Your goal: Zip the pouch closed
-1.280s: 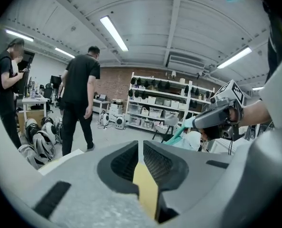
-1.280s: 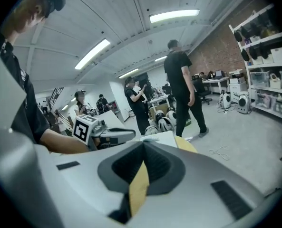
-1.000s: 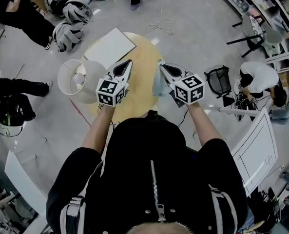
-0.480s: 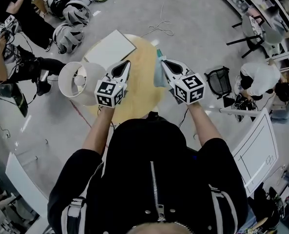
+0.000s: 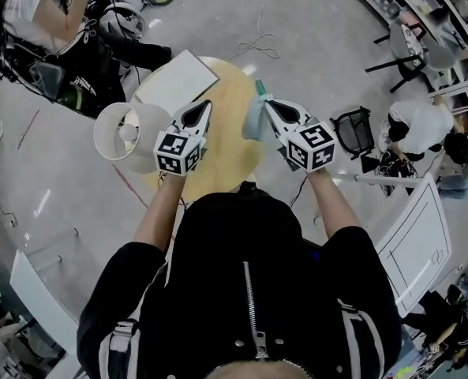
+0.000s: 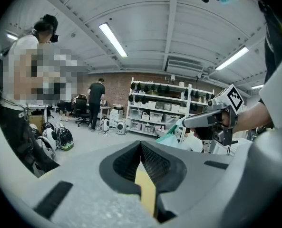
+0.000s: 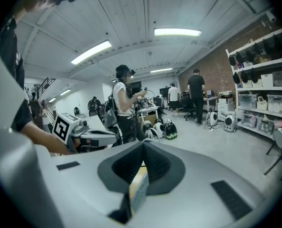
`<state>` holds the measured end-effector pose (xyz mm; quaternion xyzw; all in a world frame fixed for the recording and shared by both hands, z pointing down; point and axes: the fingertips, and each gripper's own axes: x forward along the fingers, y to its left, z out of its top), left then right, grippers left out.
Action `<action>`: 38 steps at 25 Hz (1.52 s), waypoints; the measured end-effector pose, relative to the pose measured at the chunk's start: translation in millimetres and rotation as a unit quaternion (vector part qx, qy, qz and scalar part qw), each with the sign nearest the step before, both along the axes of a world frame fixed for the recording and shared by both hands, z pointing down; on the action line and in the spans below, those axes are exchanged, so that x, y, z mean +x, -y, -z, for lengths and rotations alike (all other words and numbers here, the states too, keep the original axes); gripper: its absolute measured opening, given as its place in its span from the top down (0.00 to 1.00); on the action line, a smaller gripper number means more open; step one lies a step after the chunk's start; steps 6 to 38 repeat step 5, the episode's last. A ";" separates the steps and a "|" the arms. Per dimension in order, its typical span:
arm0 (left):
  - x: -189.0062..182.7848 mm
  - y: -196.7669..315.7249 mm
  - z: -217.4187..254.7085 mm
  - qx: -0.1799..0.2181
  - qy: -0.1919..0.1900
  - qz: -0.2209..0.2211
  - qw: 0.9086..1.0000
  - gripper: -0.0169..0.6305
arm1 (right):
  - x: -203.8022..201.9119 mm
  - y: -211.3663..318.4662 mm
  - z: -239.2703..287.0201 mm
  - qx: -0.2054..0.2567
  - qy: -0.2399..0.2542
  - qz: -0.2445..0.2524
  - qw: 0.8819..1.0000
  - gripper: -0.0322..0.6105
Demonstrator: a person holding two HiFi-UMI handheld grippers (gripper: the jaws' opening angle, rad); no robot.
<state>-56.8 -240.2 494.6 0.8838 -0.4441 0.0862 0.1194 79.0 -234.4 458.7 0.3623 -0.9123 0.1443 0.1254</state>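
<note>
- The pouch (image 5: 251,123), pale teal and soft, hangs in the air from the tip of the right gripper (image 5: 263,101), above the right part of the round wooden tabletop (image 5: 218,160) and not resting on it.
- The right gripper's fingers are pressed together on a thin edge of the pouch. In the right gripper view a pale strip of it runs down out of the closed gap. Whether that edge is the zip pull or plain fabric I cannot tell.
- No view shows the pouch's mouth, so I cannot tell what is inside it or how far the zip is drawn.
- The left gripper (image 5: 209,103) is held just to the left of the pouch, apart from it. Its fingers are fully closed on nothing, and only the yellow tabletop shows below their closed tips.
- A flat white board (image 5: 177,80) lies on the far left part of the tabletop.
- A white lampshade (image 5: 111,125) lies at the tabletop's left edge with its open end up. A pale round part shows inside it.
- In the left gripper view, shelves (image 6: 162,109) against the brick wall carry rows of pale bins (image 6: 156,117). What they hold is too small to make out.
- Helmets (image 6: 60,137) sit on the floor.
</note>
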 end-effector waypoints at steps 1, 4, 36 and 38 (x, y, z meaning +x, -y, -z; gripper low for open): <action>-0.1 -0.2 -0.2 0.000 0.000 0.000 1.000 0.99 | -0.1 0.0 0.9 0.001 0.000 0.000 1.000 0.94; -0.7 0.4 -0.5 -0.002 0.000 -0.001 1.000 0.99 | -0.1 1.1 3.2 0.003 0.001 0.001 1.000 0.94; -0.9 0.7 -0.6 -0.002 -0.001 -0.001 1.000 0.99 | 0.0 1.6 3.9 0.004 0.001 0.001 1.000 0.94; -0.9 0.7 -0.6 -0.002 -0.001 -0.001 1.000 0.99 | 0.0 1.6 3.9 0.004 0.001 0.001 1.000 0.94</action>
